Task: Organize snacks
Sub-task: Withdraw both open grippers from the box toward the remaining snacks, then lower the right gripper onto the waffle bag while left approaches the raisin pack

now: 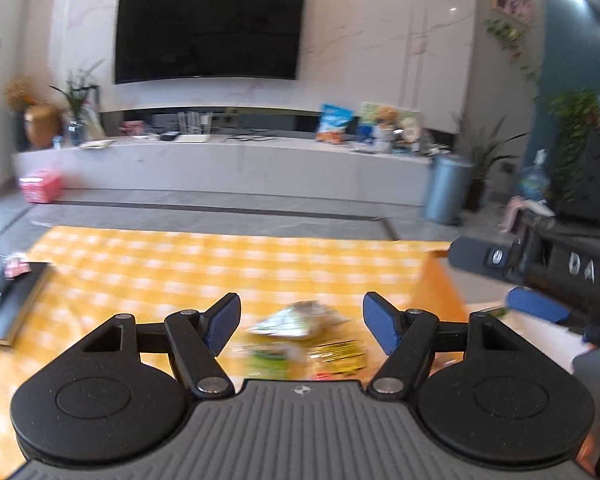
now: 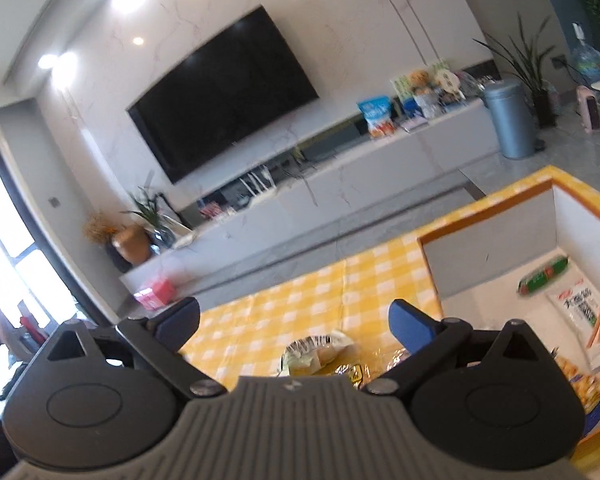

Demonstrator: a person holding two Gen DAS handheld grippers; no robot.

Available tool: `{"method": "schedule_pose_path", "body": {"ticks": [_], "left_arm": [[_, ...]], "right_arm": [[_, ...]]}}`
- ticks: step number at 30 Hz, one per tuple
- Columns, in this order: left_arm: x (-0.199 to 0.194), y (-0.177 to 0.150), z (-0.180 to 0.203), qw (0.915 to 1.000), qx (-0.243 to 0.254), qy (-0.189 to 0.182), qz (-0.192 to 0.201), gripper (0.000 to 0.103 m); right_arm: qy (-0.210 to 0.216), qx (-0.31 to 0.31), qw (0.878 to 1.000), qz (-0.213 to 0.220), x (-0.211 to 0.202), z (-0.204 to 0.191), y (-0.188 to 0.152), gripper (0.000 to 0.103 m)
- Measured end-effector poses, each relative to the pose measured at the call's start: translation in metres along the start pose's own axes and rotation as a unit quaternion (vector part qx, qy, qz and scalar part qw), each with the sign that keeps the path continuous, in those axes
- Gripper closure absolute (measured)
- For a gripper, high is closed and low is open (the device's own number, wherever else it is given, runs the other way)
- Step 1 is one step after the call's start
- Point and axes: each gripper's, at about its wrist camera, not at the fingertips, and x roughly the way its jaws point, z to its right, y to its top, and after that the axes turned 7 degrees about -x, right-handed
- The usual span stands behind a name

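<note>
A packet could be nudged off the counter or pinched together with its neighbour, since the snack packets lie heaped close together just below both claws. The left claw is held wide open and empty – nothing is touched. The right claw is likewise spread and bare, with the box of sorted snacks just beside it.

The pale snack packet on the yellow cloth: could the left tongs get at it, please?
Probably yes: the left tongs stand open and empty, the pale snack packet lies just ahead between the fingers, nothing covering it.
</note>
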Motion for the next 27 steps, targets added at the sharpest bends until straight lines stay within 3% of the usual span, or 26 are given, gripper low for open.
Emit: {"method": "schedule_pose_path", "body": {"ticks": [11,23,27], "left_arm": [[0.028,-0.029,-0.067,0.9979,-0.048,0.007,-0.043,0.023],[0.078,-0.067,-0.097,0.991,-0.097,-0.001,-0.092,0.024],[0.092,-0.078,-0.098,0.9894,-0.093,0.006,-0.111,0.024]], "right_arm": [[-0.029,-0.04,0.997,-0.059,0.056,-0.024,-0.041,0.005],[-0.106,-0.096,0.981,-0.133,0.121,-0.012,-0.091,0.005],[-0.121,-0.105,0.978,-0.134,0.125,-0.002,-0.099,0.004]]}}
